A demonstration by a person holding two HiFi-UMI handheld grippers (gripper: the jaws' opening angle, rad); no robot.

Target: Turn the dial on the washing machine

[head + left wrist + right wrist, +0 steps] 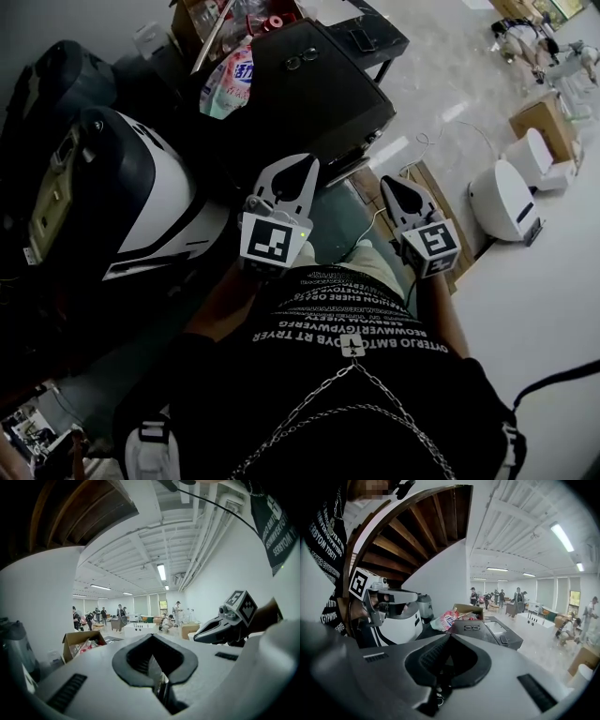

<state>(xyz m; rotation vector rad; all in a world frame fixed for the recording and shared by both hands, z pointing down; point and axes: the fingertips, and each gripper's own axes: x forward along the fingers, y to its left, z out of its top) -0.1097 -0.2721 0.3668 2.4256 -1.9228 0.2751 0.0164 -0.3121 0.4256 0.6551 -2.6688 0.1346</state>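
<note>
Black shirt (352, 328) | left gripper (303, 164), right gripper (387, 182): fingers pressed together, empty | washing machine (155, 183) left, apart

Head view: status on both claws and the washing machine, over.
Left claw shut, empty. Right claw shut, empty. Both up near the chest, off the washing machine; dial not made out. Nothing seen in the way.

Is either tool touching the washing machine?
No, the left tool and right tool hang by the person's shirt, apart from the washing machine.
</note>
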